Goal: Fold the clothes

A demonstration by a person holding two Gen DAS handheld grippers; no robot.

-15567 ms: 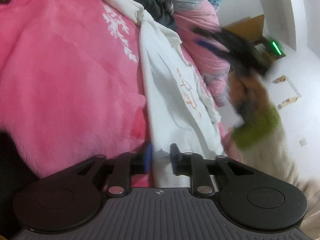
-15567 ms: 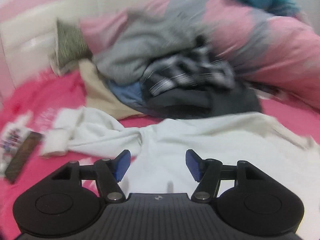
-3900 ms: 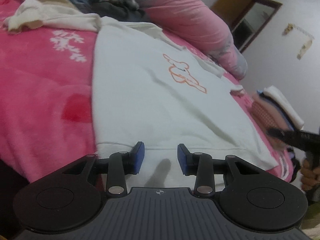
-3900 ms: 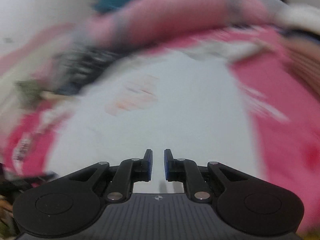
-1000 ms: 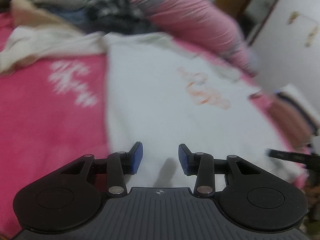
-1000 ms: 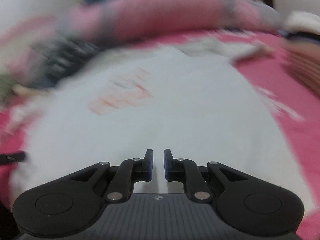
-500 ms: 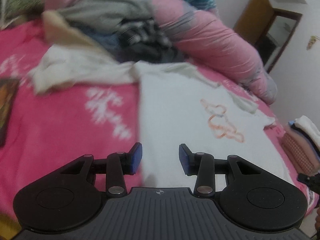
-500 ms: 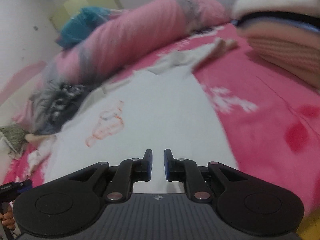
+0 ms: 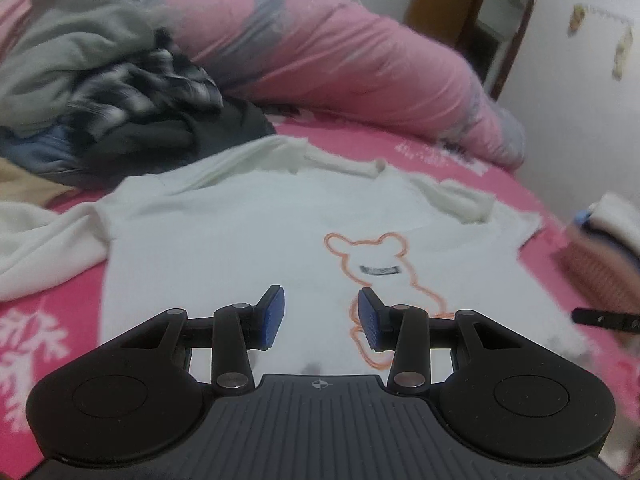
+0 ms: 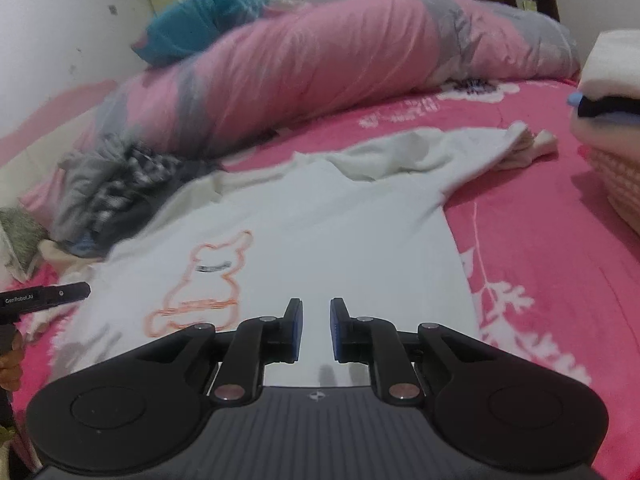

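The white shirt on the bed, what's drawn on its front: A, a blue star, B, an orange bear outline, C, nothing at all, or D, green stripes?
B: the white shirt lies spread flat on the pink blanket with an orange bear outline on its front.

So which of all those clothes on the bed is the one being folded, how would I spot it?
Look at the pink bedspread in front of the long pink rolled quilt. The white sweatshirt lies spread flat there, front up, beside a crumpled heap of grey and checked clothes. It alone bears an orange outline of a bear.
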